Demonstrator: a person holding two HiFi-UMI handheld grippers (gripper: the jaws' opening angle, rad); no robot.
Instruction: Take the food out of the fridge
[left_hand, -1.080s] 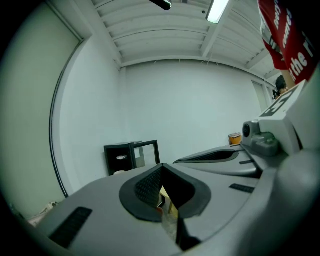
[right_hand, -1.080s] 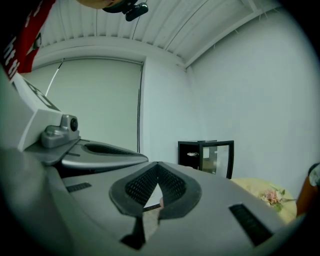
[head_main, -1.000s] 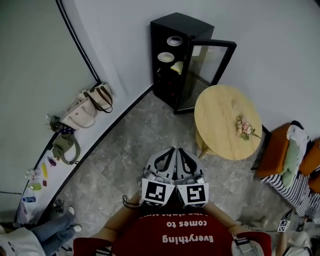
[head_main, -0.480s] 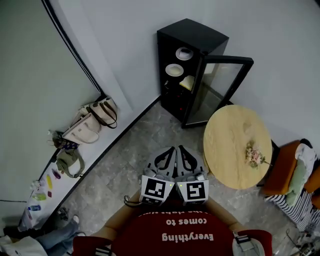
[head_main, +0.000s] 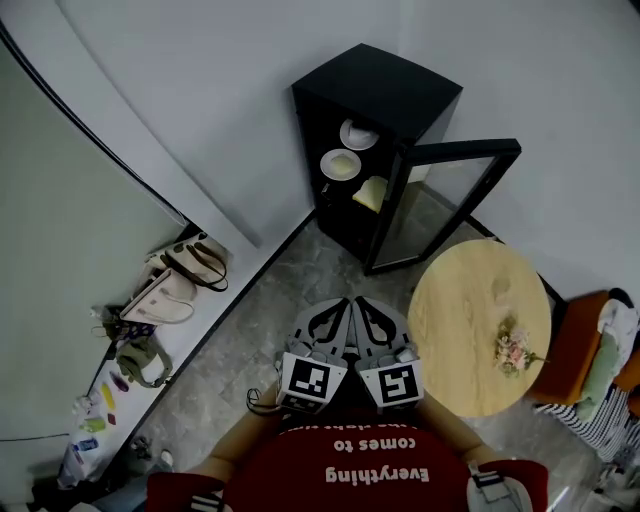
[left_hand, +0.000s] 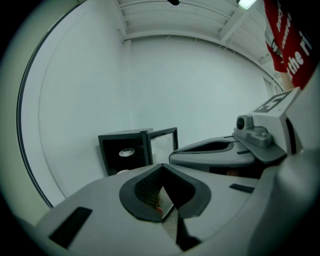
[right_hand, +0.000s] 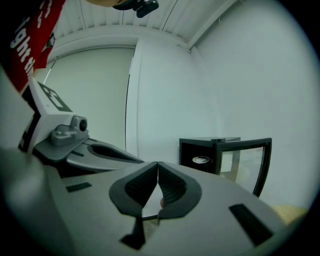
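bare floor (head_main: 260, 310) lies open between me and the fridge (head_main: 380, 90). its glass door (head_main: 440, 205) swings out on the right, its edge near the round table (head_main: 470, 310), so that side is tight. bags (head_main: 180, 280) line the left wall.

- Fridge (head_main: 380, 95): upper centre of the head view, back against the wall. Door (head_main: 445, 205) stands open toward the right.
- Inside fridge: plate (head_main: 358, 133) on the top shelf, second plate (head_main: 341, 164) below it, food (head_main: 372, 192) lower again.
- Round table (head_main: 465, 310): right of centre, just below the door. Flowers (head_main: 514, 350) lie on its right part.
- Bags (head_main: 180, 275): left, along the wall.
- Left gripper (head_main: 343, 302) and right gripper (head_main: 364, 302): side by side, lower centre, left of the table.
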